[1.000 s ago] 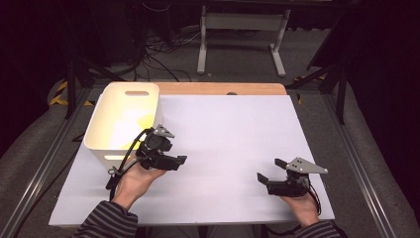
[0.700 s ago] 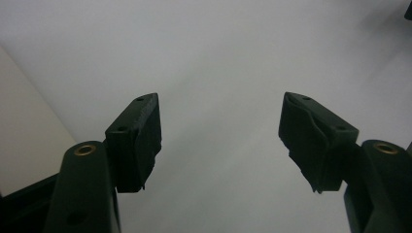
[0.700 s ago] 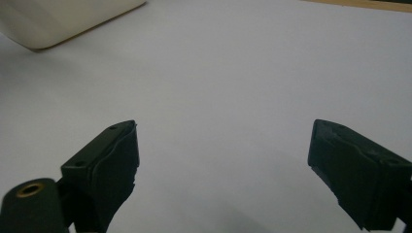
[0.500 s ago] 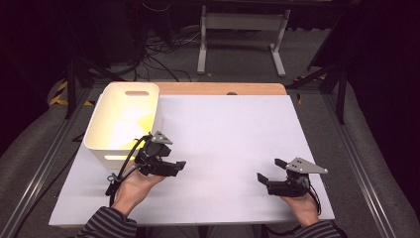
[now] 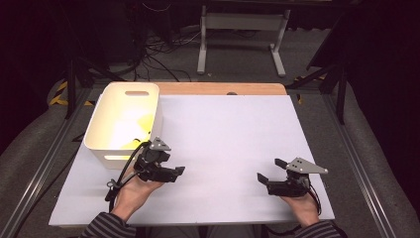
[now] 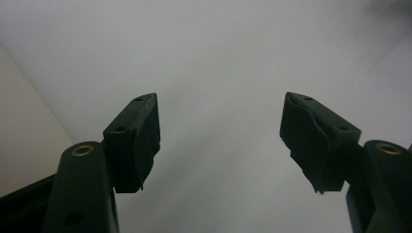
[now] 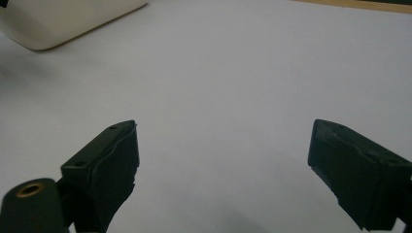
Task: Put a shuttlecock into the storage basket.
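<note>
Left gripper: lying low over the white desk in the person's left hand, jaws standing wide apart and gripping nothing; in the left gripper view the bare desk surface is showing between the two black jaws. A black cable is looping from its back toward the sleeve.

Bin: a cream plastic bin with a slot handle in its far wall is sitting just behind and to the outer side of the left gripper, its near wall close to the gripper's grey top plate. Whether the two are touching cannot be told. Something yellow is lying inside the bin; its kind is too blurred to name. In the left gripper view a pale edge of the bin is showing at the left jaw's outer side.

Right gripper: resting near the desk's front edge in the person's right hand, well apart from the left gripper, jaws spread wide and holding nothing. The right gripper view is showing bare desk between the jaws, with the bin far ahead and to the left.

Desk: a strip of wood is showing along its far edge.
</note>
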### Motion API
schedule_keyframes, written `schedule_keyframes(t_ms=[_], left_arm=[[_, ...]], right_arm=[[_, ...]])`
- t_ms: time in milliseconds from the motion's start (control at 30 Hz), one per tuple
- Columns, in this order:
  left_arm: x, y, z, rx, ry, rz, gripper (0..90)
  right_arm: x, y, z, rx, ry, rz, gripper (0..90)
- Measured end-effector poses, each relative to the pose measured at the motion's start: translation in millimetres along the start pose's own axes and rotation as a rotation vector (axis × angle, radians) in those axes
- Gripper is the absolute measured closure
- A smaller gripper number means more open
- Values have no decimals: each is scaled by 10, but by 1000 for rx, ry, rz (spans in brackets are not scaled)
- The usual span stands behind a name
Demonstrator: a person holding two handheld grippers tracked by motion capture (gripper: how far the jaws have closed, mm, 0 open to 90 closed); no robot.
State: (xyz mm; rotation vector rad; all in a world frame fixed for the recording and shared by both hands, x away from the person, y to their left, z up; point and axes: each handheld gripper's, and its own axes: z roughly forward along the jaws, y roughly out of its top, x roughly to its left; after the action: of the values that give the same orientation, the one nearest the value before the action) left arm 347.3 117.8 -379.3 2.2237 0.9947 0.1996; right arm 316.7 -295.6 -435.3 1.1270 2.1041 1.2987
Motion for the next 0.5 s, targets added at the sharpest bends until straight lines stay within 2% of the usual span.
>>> schedule_keyframes(t_ms=[400,433,500], left_arm=[[6,-207,-17,-18,8,-6,311],[16,-222,-22,-18,15,6,311],[15,-253,-22,-21,13,-4,309]], right_arm=[[1,7,-21,-10,-1,0,117],[0,7,-23,-12,-1,0,117],[-1,7,-25,-12,0,1,117]])
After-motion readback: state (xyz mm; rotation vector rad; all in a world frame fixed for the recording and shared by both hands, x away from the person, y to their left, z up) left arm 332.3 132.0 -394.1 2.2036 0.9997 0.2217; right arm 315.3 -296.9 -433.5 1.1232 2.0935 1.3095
